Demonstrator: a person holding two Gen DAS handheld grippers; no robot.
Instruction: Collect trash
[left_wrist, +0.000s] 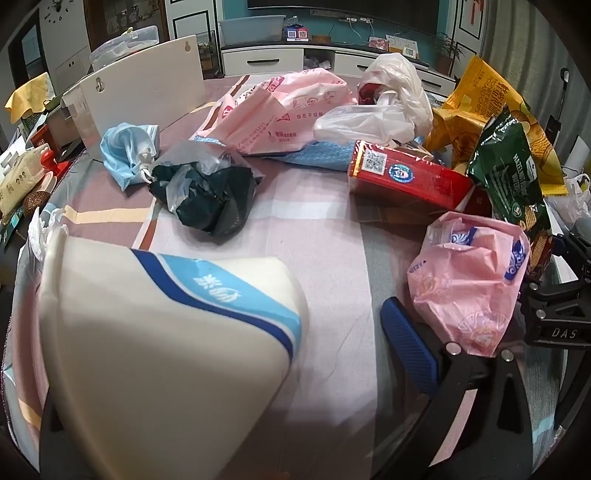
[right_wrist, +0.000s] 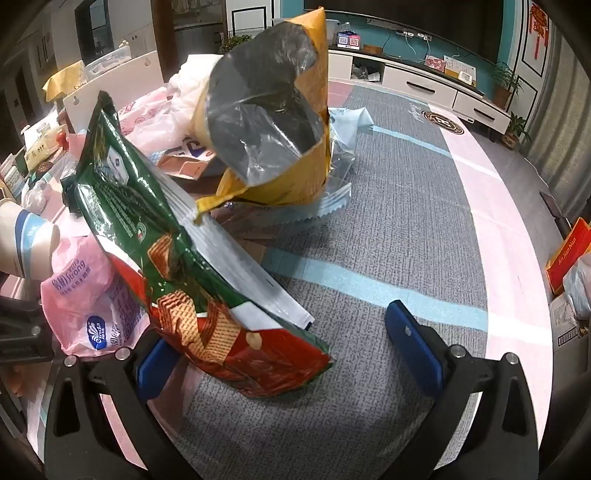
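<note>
Striped pink-and-grey cloth (left_wrist: 325, 229) covers the table, with a living room and a white TV cabinet (left_wrist: 258, 61) behind. Trash lies scattered across it: a big pink plastic bag (left_wrist: 280, 110) at the back, a white plastic bag (left_wrist: 388, 107) beside it, a blue face mask (left_wrist: 125, 151) touching a dark crumpled bag (left_wrist: 210, 195), a red box (left_wrist: 406, 181) to the right. Closer in, a small pink bag (left_wrist: 465, 280) sits just beside the left gripper (left_wrist: 236, 354), whose jaws stand wide, a cream paper cup (left_wrist: 159, 350) looming across its left side; whether the pads press it cannot be told. Over on the right gripper (right_wrist: 288, 354), jaws spread wide too, a green wafer wrapper (right_wrist: 177, 258) leans between the fingers, lying against the left one and well clear of the right. Behind it stands the opened yellow chip bag (right_wrist: 273, 122), silver lining showing.
</note>
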